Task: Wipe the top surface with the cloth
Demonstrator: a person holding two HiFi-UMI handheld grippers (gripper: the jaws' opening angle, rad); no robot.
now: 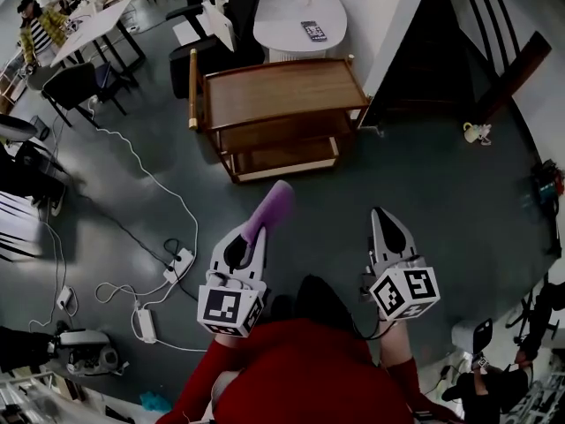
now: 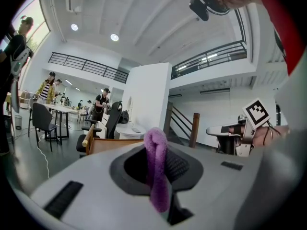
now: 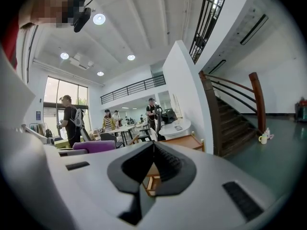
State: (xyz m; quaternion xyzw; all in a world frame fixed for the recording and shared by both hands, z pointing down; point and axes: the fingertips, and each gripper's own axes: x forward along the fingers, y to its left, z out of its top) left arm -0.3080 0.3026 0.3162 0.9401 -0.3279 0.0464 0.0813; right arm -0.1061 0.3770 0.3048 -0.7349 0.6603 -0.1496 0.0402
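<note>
- While the wiping has not yet begun, the left gripper is clenched on a purple cloth. The cloth stands up between its jaws and juts forward past the tips.
- The right gripper has its jaws pressed together with nothing between them, and it hangs beside the left one at about the same height.
- The wooden trolley stands straight ahead of both grippers, well apart from them across bare floor. Its top surface is bare.
- In the head view that top runs long from left to right, with a handle at its left end.
- The cloth-bearing left gripper points toward the trolley's front and looks to be the nearer of the two. The next move is probably a forward approach and reach before the cloth can be laid flat on the top.
</note>
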